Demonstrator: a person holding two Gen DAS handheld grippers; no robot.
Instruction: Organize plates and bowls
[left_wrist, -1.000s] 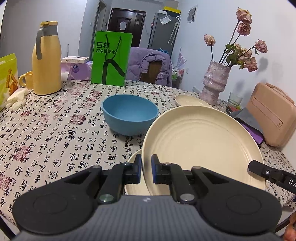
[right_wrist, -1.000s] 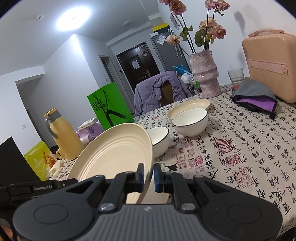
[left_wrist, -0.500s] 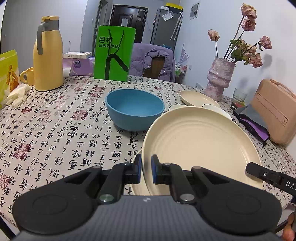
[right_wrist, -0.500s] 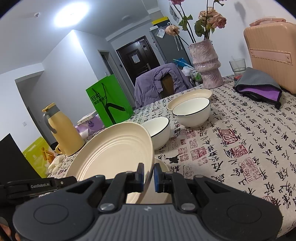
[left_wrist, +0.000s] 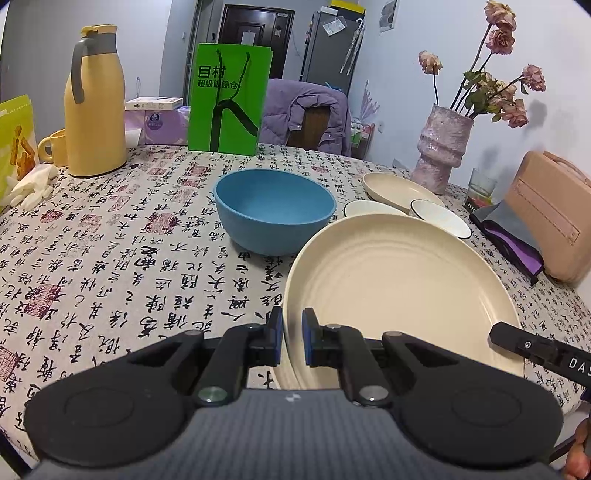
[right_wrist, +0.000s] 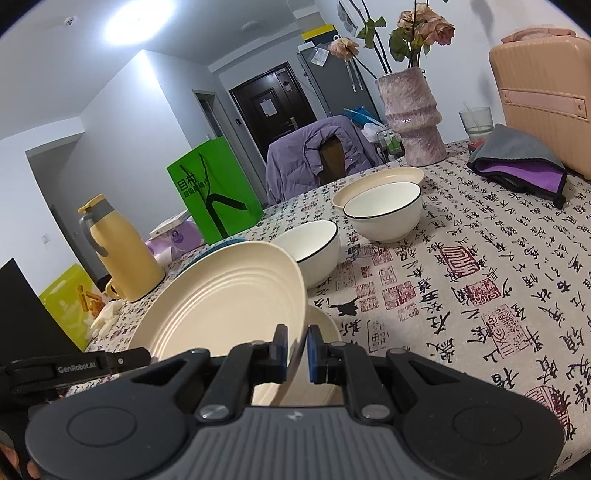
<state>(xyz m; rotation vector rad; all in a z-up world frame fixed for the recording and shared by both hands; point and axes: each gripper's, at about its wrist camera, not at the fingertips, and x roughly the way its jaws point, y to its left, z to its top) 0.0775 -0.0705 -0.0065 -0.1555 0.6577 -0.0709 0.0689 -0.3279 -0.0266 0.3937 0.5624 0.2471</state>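
Note:
A large cream plate is held level just above a second cream plate on the table. My left gripper is shut on its left rim. My right gripper is shut on its right rim; the plate also shows in the right wrist view. A blue bowl stands beyond it. Two white bowls with dark rims and a cream dish sit further back right.
A yellow jug and mug stand far left, a green paper bag at the back, a vase of flowers, a glass, a folded cloth and a pink case at the right.
The plate held by both grippers has come lower and flatter, down toward the plate beneath. Both grippers stay shut on it.

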